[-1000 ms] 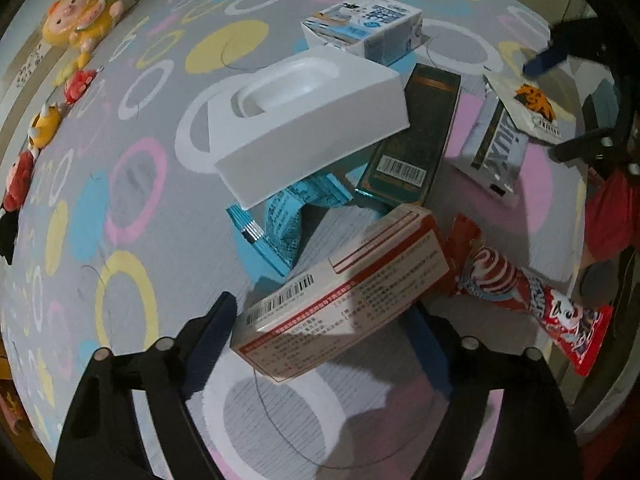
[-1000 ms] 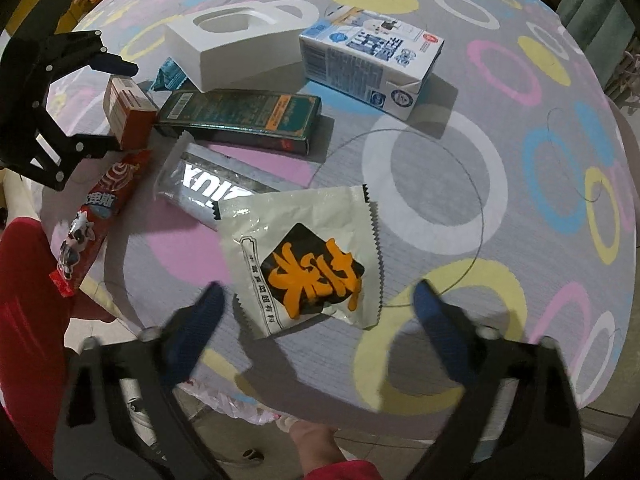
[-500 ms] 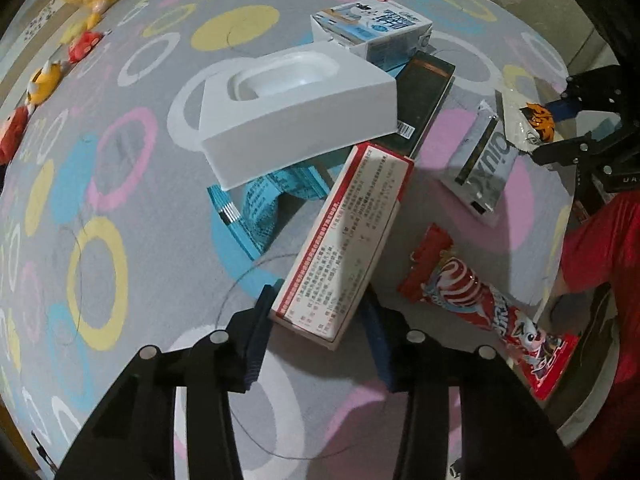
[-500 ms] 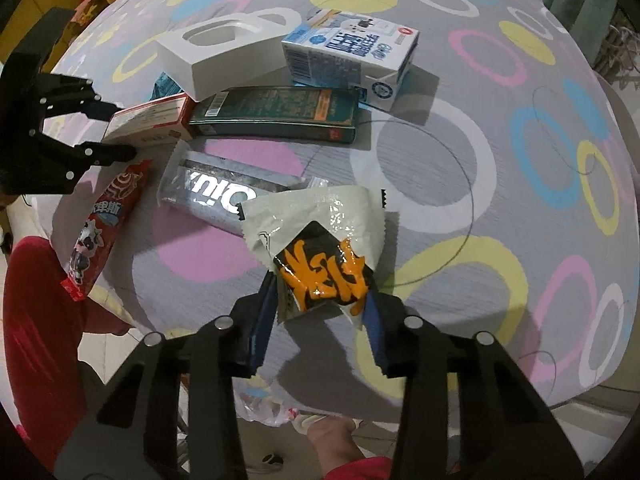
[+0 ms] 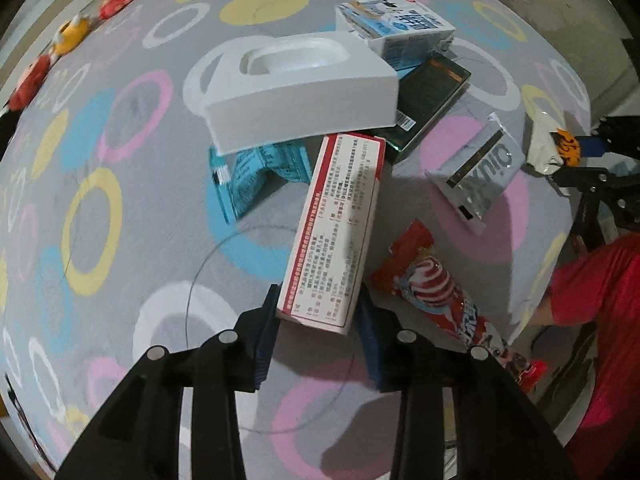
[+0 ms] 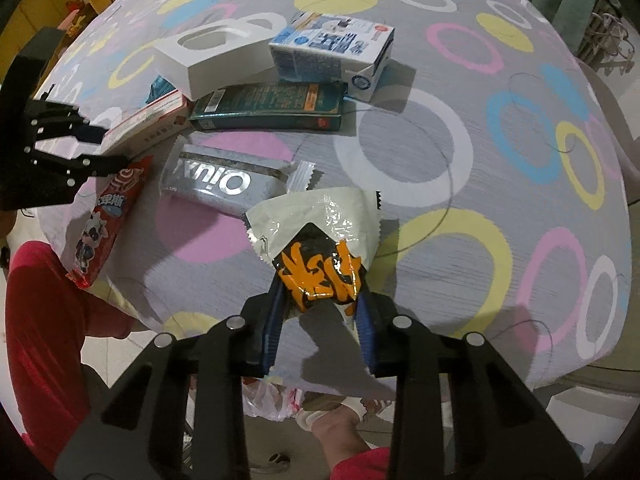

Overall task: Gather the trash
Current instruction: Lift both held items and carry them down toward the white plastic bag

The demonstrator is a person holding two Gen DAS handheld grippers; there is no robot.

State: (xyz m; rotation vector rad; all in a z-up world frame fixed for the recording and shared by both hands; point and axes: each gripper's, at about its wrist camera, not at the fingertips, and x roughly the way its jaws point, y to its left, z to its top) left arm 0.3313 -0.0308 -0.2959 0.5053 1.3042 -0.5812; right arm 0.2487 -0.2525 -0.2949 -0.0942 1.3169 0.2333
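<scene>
Left wrist view: left gripper (image 5: pixel 318 322) closing on the near end of a red-and-white printed carton (image 5: pixel 336 232), pads against both its sides; far end tucked under the white moulded tray (image 5: pixel 296 92). Teal wrapper (image 5: pixel 256 176) half hidden beneath.

Right wrist view: right gripper (image 6: pixel 320 312) clamped tight on a crumpled white-and-orange snack packet (image 6: pixel 320 248) — lower end hidden between the pads. Silver foil wrapper (image 6: pixel 224 182) partly covered behind.
</scene>
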